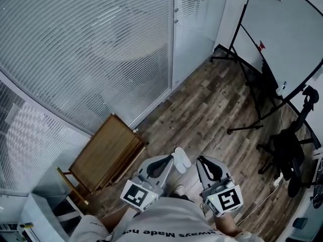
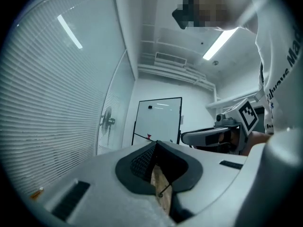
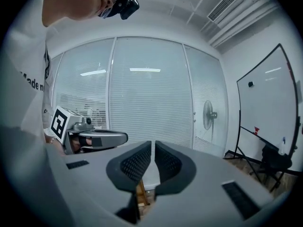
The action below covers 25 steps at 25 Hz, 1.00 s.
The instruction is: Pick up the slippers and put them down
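Observation:
A white slipper [image 1: 182, 159] lies on the wood floor, just beyond and between the two gripper tips in the head view. A second white shape [image 1: 179, 189] shows lower down by my body; I cannot tell whether it is the other slipper. My left gripper [image 1: 169, 161] [image 2: 156, 146] is held level, its dark pads pressed together with nothing in them. My right gripper [image 1: 201, 160] [image 3: 153, 146] is alongside it, jaws shut to a thin slit and empty. Each gripper view shows the other gripper to the side, and neither shows a slipper.
A folded wooden table [image 1: 106, 155] leans near the glass wall with blinds [image 1: 86, 49]. A whiteboard on a black stand [image 1: 282, 34] and a black office chair [image 1: 290, 153] stand at the right. A white unit [image 1: 43, 213] is at the lower left.

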Available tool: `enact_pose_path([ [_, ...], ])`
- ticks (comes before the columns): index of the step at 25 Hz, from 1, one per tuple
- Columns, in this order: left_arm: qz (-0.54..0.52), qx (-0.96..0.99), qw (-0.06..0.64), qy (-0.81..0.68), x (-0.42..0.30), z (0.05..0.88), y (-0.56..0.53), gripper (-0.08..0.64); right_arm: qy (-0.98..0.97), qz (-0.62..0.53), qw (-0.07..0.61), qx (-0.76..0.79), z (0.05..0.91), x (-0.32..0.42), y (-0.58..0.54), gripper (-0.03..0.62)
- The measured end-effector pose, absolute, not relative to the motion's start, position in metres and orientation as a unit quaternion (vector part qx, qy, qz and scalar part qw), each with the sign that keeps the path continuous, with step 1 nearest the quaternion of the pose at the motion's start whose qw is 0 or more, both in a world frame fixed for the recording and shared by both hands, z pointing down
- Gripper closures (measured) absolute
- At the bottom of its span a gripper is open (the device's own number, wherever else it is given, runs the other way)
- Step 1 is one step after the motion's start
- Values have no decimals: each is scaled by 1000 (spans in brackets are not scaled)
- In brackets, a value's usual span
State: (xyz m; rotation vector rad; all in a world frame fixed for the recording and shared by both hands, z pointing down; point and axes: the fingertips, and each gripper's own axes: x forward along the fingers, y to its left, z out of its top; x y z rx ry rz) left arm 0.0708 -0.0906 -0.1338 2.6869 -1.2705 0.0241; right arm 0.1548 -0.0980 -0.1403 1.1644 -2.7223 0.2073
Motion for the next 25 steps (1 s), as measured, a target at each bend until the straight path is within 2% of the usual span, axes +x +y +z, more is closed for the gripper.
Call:
enact_pose_path([
  [8,-15,900,50,-432,53,-165,-84,548,-921,37,80,380,-169,138,-94,565],
  [25,-22,898,45,-437,64,-184,-78,548,-921,29,60,383,-194,148,-94,568],
])
